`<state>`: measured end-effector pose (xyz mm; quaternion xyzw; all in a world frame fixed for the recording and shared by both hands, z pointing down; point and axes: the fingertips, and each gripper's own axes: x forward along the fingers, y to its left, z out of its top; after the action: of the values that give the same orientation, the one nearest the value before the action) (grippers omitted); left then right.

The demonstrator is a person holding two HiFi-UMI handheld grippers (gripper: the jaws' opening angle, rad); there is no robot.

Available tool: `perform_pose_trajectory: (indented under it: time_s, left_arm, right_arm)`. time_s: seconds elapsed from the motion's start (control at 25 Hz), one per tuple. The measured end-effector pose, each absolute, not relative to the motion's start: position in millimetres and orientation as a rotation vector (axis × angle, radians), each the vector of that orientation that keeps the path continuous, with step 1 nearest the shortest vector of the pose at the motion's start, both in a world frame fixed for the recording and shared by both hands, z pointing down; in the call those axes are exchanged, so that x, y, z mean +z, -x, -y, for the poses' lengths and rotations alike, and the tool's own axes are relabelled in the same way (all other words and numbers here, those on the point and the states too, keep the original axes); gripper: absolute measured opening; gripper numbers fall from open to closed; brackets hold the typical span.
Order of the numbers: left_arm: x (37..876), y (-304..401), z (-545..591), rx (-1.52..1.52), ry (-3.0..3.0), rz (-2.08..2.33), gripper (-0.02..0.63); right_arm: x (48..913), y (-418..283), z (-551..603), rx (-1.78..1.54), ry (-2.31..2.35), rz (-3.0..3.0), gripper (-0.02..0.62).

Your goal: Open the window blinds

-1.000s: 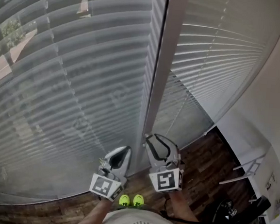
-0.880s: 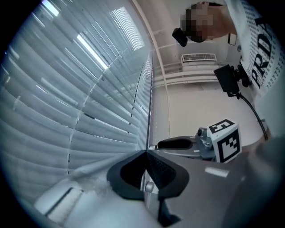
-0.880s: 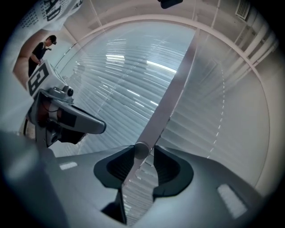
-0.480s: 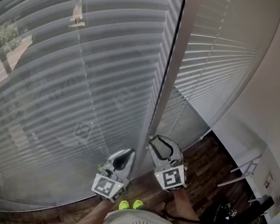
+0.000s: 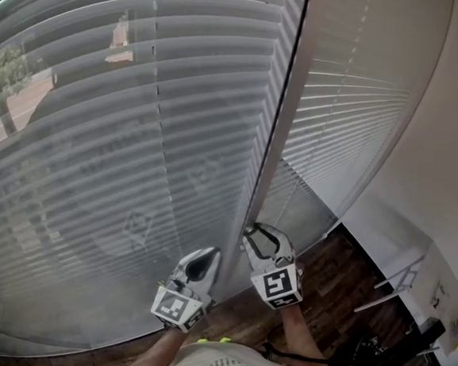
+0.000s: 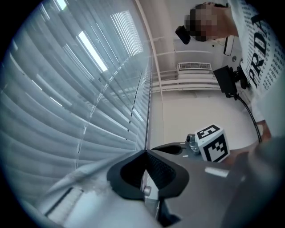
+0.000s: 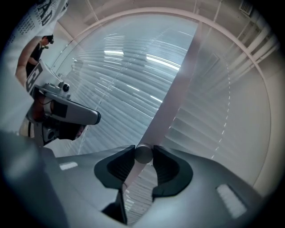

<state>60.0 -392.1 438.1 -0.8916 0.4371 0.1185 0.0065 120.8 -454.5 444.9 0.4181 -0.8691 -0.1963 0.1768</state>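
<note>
Overhead, the left tool (image 5: pixel 197 257) and right tool (image 5: pixel 259 233) sit by the post (image 5: pixel 276 142) between the lowered blinds (image 5: pixel 136 154). Left gripper view: its jaws meet, with nothing seen between them. Right gripper view: the jaws are closing on the wand (image 7: pixel 143 154), pads touching it. That end-on pinch could slip when twisted, I judge, leaving the blinds unturned.

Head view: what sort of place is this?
Probably an indoor room, in a home or an office: wide slatted blinds, dark wood floor, plain white wall.
</note>
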Motion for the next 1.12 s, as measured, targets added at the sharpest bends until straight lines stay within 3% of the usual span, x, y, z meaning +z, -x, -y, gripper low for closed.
perform_pose_trajectory:
  time_s: [1.12]
  left_arm:
    - [420, -59, 388, 0.379, 2.812, -1.309, -0.008]
  right_arm:
    - [438, -124, 459, -0.304, -1.321, 2.543, 0.121]
